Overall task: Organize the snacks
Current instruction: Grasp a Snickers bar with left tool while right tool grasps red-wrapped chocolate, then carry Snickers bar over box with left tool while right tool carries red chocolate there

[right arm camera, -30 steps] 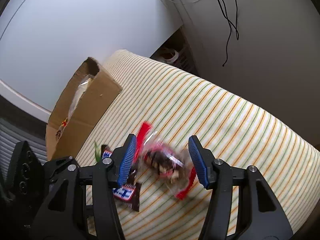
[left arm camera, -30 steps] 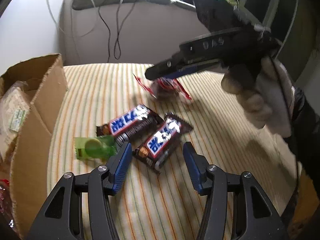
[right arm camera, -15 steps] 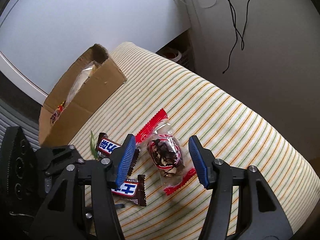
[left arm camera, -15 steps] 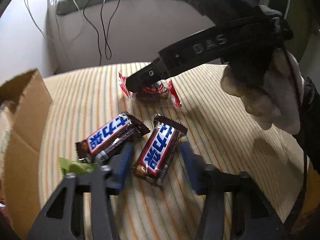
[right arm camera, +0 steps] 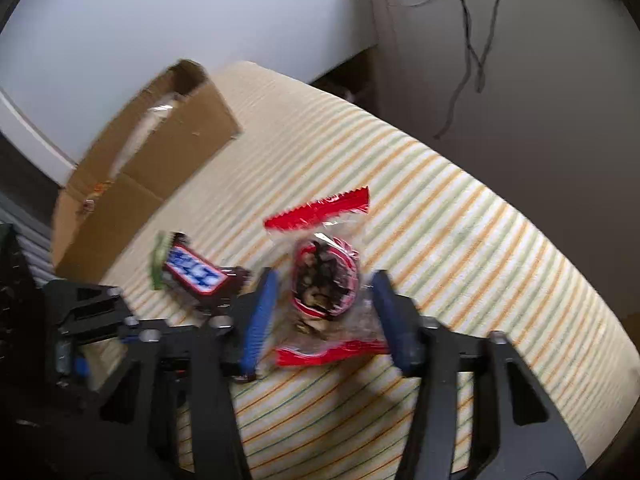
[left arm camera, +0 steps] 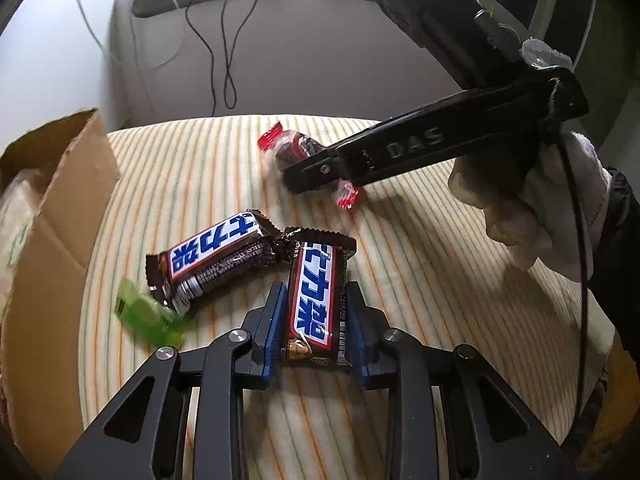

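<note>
My left gripper has its blue pads against both long sides of a brown chocolate bar lying on the striped cloth; its jaws are closing. A second bar lies just to its left, with a green packet beside that. Farther back, my right gripper straddles a clear packet with red ends. Its jaws are closing, with gaps left at the pads. In the left wrist view that packet shows partly behind the right gripper.
An open cardboard box holding bagged snacks stands at the cloth's left edge, also seen in the right wrist view. A white-gloved hand holds the right gripper. Cables hang on the wall behind. The cloth drops off at the right.
The left jaws narrowed from wide apart onto the nearer chocolate bar. The right gripper came down over the red-ended packet and its jaws drew closer together.
</note>
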`<action>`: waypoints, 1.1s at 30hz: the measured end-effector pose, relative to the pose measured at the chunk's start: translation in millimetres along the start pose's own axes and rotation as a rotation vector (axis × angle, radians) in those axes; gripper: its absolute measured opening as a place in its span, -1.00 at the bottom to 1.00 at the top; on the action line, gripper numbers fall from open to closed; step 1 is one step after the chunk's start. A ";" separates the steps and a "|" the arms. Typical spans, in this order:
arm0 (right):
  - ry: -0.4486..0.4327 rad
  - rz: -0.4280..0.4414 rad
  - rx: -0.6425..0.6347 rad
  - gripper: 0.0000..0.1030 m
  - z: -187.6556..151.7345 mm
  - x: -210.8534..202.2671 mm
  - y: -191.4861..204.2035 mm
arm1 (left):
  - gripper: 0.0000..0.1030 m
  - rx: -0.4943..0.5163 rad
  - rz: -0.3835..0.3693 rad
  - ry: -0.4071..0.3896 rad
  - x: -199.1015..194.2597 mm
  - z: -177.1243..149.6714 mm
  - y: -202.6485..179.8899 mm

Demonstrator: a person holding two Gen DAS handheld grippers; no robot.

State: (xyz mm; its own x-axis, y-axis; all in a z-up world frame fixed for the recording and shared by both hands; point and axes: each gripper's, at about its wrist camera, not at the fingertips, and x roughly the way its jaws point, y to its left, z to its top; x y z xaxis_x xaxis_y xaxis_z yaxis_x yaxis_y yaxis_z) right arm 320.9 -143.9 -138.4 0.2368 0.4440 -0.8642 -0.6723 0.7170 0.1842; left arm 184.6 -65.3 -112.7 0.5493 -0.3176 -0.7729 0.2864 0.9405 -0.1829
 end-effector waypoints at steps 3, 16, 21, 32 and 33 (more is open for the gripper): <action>-0.004 -0.010 0.016 -0.26 -0.9 -1.8 2.1 | -0.47 -0.009 0.007 -0.008 -4.1 -8.8 -0.1; -0.076 -0.117 0.034 -0.31 -22.6 -41.8 30.7 | -0.48 -0.041 0.004 -0.096 -49.1 -32.4 2.7; -0.107 -0.126 0.039 -0.31 -25.1 -59.8 43.4 | -0.48 -0.047 0.011 -0.137 -72.9 -39.5 6.8; -0.155 -0.129 -0.004 -0.31 -11.8 -79.7 88.9 | -0.48 -0.107 0.066 -0.220 -122.6 -49.4 38.8; -0.157 -0.129 -0.011 -0.31 -10.3 -79.9 93.8 | -0.48 -0.111 0.072 -0.225 -128.6 -50.5 42.1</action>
State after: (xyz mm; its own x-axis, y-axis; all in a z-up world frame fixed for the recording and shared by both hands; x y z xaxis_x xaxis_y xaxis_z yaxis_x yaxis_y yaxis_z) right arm 231.7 -117.7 -56.9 0.4274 0.4279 -0.7964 -0.6366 0.7679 0.0710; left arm 86.3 21.3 -51.7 0.7295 -0.2568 -0.6340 0.1590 0.9651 -0.2080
